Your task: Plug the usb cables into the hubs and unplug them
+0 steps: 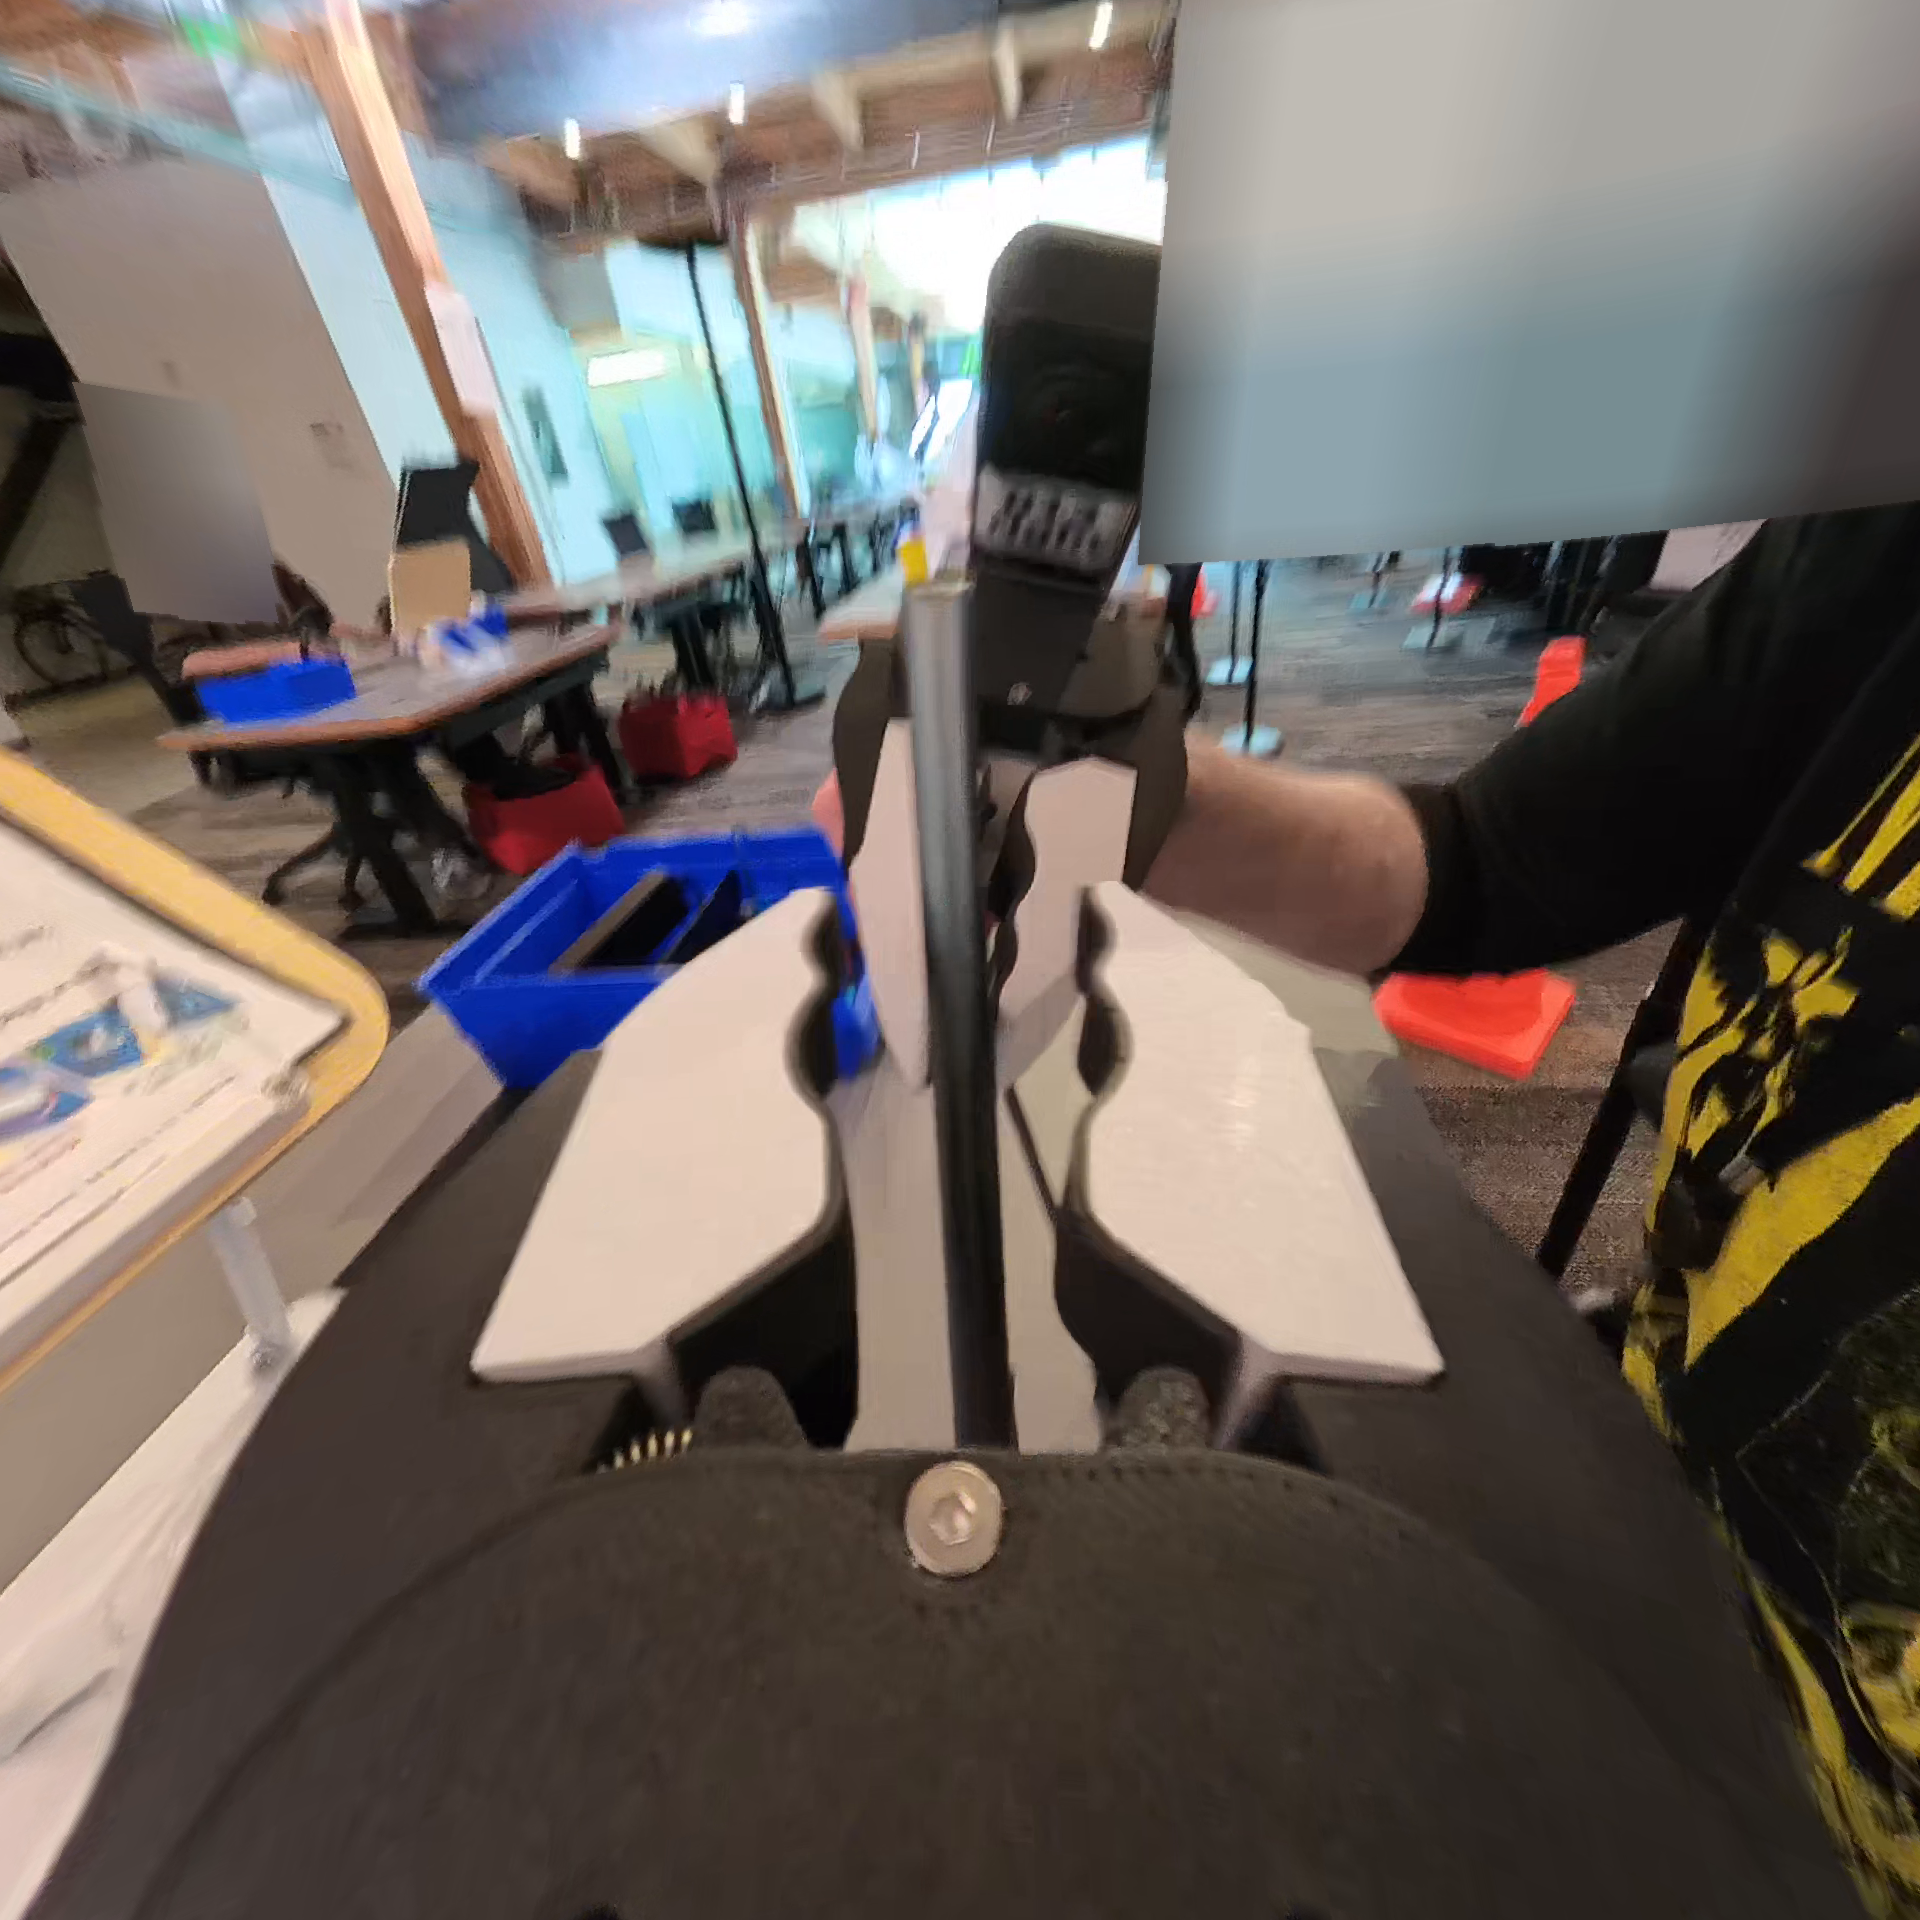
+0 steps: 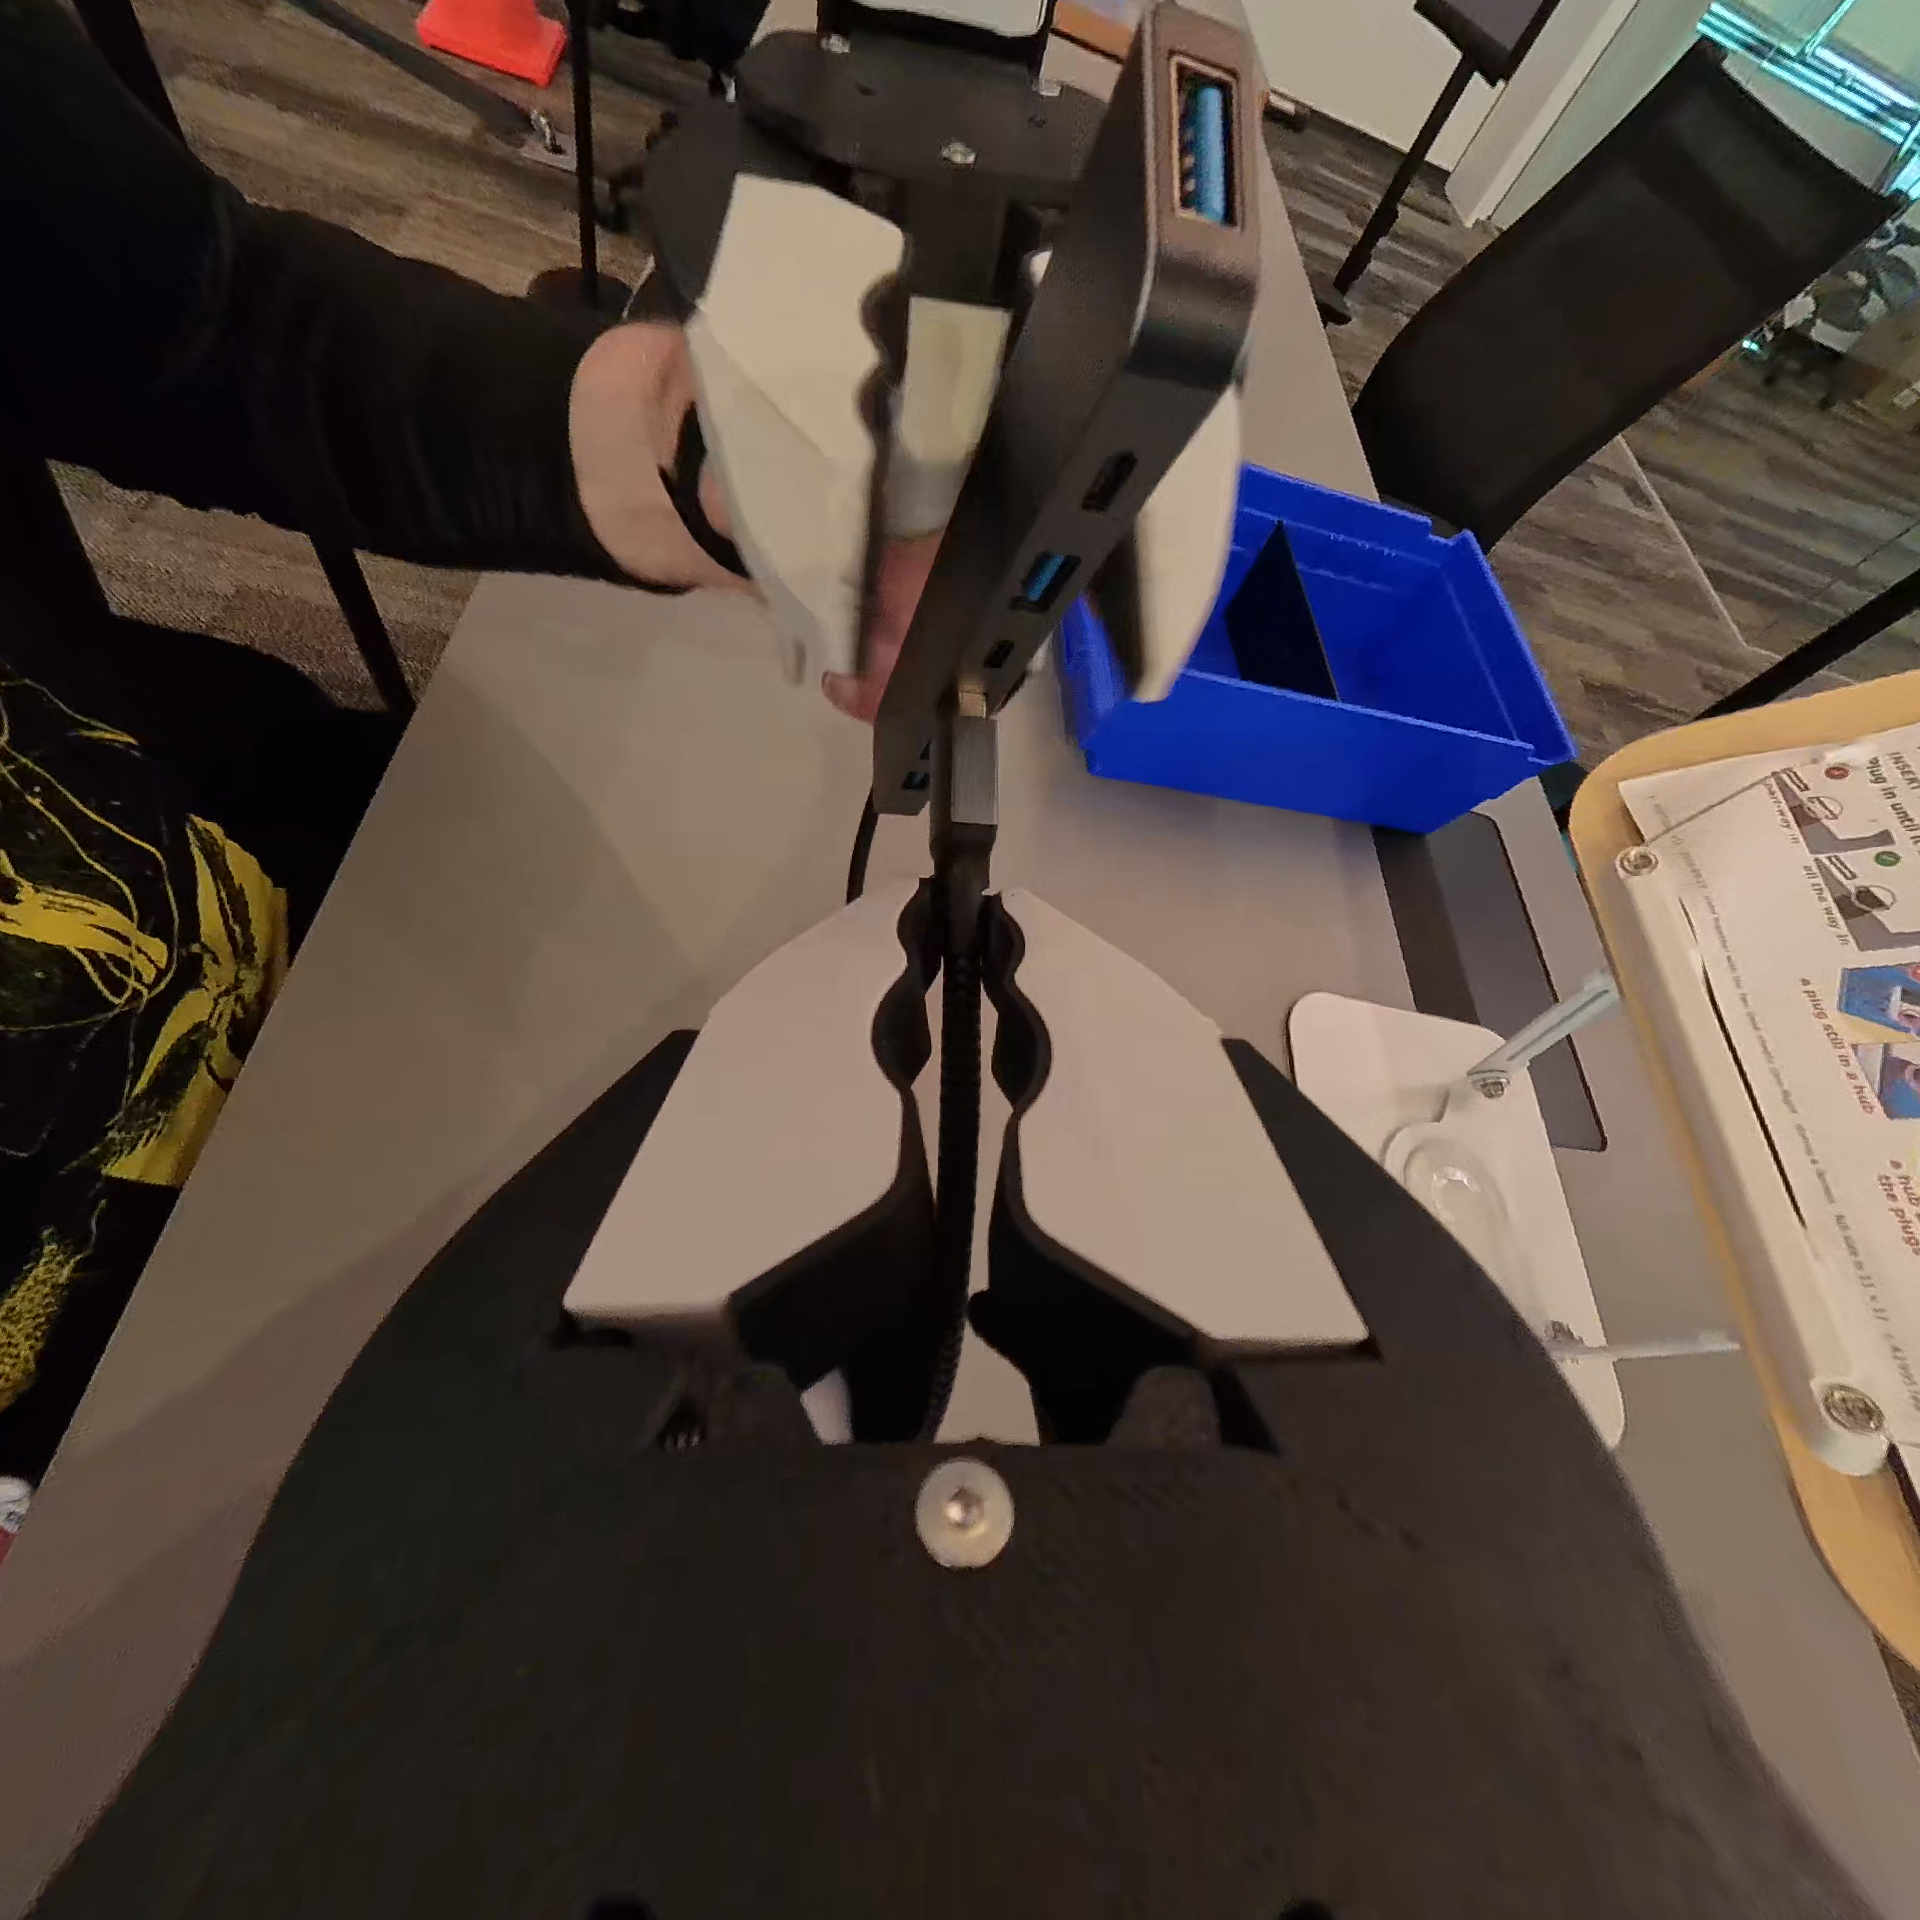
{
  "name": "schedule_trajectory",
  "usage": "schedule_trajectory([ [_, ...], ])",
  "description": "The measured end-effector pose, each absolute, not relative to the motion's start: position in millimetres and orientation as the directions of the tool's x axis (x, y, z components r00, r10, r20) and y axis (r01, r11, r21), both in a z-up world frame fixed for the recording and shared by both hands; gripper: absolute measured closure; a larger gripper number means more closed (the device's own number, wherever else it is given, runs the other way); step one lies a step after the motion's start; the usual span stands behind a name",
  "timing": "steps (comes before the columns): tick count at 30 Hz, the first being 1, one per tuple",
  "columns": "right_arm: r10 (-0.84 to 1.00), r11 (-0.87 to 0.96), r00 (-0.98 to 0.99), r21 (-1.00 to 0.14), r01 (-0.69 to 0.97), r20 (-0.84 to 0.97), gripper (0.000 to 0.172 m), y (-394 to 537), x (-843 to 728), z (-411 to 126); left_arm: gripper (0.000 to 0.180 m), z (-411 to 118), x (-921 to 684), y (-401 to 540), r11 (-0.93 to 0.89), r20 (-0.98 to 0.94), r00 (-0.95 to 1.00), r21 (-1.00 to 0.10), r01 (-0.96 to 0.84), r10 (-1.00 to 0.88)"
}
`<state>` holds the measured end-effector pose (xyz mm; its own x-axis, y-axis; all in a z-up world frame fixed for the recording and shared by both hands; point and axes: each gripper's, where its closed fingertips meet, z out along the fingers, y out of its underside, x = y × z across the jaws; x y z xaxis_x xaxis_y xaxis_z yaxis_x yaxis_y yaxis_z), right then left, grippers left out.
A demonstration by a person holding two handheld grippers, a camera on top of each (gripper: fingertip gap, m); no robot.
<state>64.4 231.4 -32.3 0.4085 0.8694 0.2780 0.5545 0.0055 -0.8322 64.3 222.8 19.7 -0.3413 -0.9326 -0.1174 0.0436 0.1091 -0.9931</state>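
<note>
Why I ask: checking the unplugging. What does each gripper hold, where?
Right gripper: braided cable, just behind its plug. Left gripper: nothing; hub stands ungripped between open fingers.

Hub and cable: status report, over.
Right gripper shut on braided cable, plug at hub. Left gripper open around hub. Nothing in the way.

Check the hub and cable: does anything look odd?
Yes. The hub stands tilted in mid-air between the left hand-held gripper's fingers, with gaps on both sides. The right hand-held gripper pinches the braided cable, not the plug, whose metal tip shows at the port.
</note>
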Motion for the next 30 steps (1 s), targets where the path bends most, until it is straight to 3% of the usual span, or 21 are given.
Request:
schedule_trajectory([
  [6, 0.866, -0.003, 0.409, -0.815, 0.579, 0.288, 0.165, 227.2, 77.4, -34.8, 0.156, -12.3, 67.3, 223.3, 0.213, -0.156, -0.362, -0.969, -0.124, -0.919],
  [9, 0.875, 0.0, 0.397, -0.82, 0.573, 0.277, 0.165, 224.0, 77.5, -35.0, 0.169, -14.3, 69.6, 219.3, 0.21, -0.155, -0.375, -0.971, -0.111, -0.914],
  [13, 0.87, 0.004, 0.43, -0.875, 0.484, 0.242, 0.163, 225.2, 74.7, -25.6, 0.169, -10.5, 70.6, 222.1, 0.215, -0.174, -0.349, -0.973, -0.083, -0.921],
  [15, 0.878, 0.007, 0.423, -0.891, 0.454, 0.223, 0.15, 223.4, 71.4, -21.3, 0.169, -12.3, 71.8, 219.9, 0.218, -0.177, -0.353, -0.973, -0.081, -0.919],
  [19, 0.883, 0.035, 0.392, -0.868, 0.496, 0.26, 0.163, 222.7, 64.9, -27.0, 0.169, -14.8, 72.2, 215.4, 0.217, -0.169, -0.374, -0.972, -0.089, -0.912],
  [27, 0.885, 0.069, 0.355, -0.839, 0.54, 0.302, 0.163, 213.5, 64.1, -25.2, 0.169, -11.0, 69.1, 206.0, 0.27, -0.236, -0.344, -0.961, -0.053, -0.909],
  [30, 0.866, 0.072, 0.357, -0.794, 0.603, 0.35, 0.163, 210.1, 78.8, -29.3, 0.168, 8.9, 54.1, 212.0, 0.199, -0.196, -0.317, -0.98, 0.023, -0.928],
])
